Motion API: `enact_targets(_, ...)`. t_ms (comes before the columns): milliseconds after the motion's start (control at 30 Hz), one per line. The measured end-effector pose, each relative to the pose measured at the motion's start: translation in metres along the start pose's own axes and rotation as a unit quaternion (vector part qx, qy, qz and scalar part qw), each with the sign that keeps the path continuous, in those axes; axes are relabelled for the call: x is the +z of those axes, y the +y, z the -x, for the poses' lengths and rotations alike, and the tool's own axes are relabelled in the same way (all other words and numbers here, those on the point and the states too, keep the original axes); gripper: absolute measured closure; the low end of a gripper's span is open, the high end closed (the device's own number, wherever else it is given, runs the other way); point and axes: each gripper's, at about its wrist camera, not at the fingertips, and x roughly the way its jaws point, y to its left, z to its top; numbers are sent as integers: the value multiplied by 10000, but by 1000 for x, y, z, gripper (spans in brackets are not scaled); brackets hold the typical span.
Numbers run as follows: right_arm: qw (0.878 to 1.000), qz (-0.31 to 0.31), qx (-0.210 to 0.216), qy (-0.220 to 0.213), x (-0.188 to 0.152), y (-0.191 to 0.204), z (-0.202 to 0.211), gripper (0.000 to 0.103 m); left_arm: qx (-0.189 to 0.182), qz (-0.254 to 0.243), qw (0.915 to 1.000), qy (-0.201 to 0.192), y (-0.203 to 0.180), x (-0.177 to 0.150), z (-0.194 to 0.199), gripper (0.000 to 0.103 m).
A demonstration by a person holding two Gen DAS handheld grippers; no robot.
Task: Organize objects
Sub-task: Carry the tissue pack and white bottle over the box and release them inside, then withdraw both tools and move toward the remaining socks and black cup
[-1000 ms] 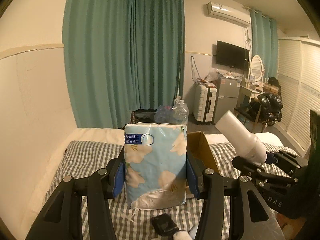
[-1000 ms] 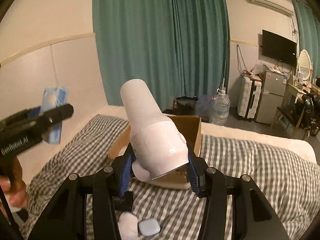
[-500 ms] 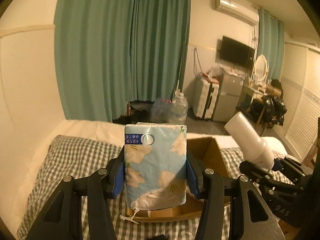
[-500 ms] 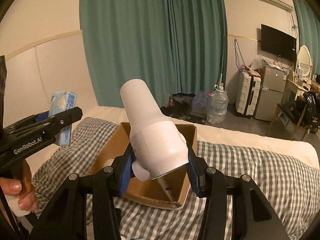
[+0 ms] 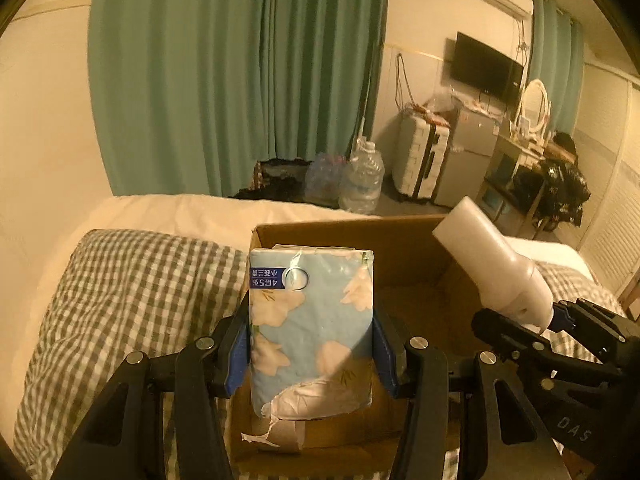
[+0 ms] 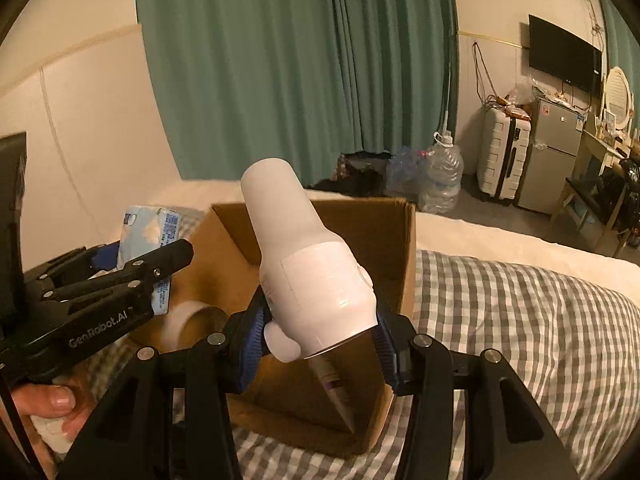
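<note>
My left gripper [image 5: 311, 344] is shut on a light blue tissue pack [image 5: 310, 328] with pale flowers, held upright over the open cardboard box [image 5: 404, 236] on the bed. My right gripper [image 6: 318, 330] is shut on a white bottle [image 6: 308, 264], cap end toward me, its base tilted up and left above the same cardboard box [image 6: 408, 248]. In the left wrist view the white bottle [image 5: 492, 256] and right gripper [image 5: 536, 320] hang over the box's right side. In the right wrist view the left gripper [image 6: 132, 268] and tissue pack [image 6: 150, 232] are at the box's left wall.
A roll of tape [image 6: 196, 320] lies inside the box near its left wall. The bed carries a grey checked blanket [image 6: 520, 320]. A hand [image 6: 48, 404] holds the left gripper's handle. Green curtains [image 5: 240, 72], water bottles [image 5: 360, 176], a suitcase [image 5: 420, 156] and a desk stand beyond the bed.
Both grippers moved forward and down with their loads. The box now fills the lower middle of both views, and small items seen earlier on the blanket have dropped out of view.
</note>
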Motion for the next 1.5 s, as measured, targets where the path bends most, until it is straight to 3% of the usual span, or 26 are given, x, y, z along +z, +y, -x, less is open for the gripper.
enact_targets(167, 9991, 175, -343, 172, -10, 4, -28, 55, 63, -33, 9998, 168, -6, -5, -25, 51)
enact_targets(300, 9990, 219, -334, 195, -10, 8, -37, 55, 11, -134, 9994, 328, -10, -13, -42, 51)
enact_targets(500, 9988, 298, -385, 47, -12, 13, -37, 51, 220, -258, 9990, 296, -11, -12, -35, 43)
enact_targets(633, 9980, 175, -481, -359, -14, 17, -12, 36, 159, -159, 9997, 123, -6, -8, -18, 21)
enact_targets(700, 9977, 99, -444, -499, -13, 15, 1, 36, 241, -151, 9996, 6, -4, -8, -8, 18)
enact_targets(867, 9957, 61, -545, -750, -12, 10, 28, 31, 134, 35, 9997, -194, 4, -6, 18, 15)
enact_targets(1033, 9952, -1, -600, -767, -13, 7, 50, 25, 219, -122, 9989, -396, -2, -9, 43, 6)
enact_targets(1333, 9934, -225, -662, -911, -22, 1, 96, 2, 314, -134, 9973, -650, -2, -11, 101, 1)
enact_targets(1500, 9948, -189, -584, -816, -28, 2, 115, 1, 421, -145, 9953, -855, -2, -18, 140, 1)
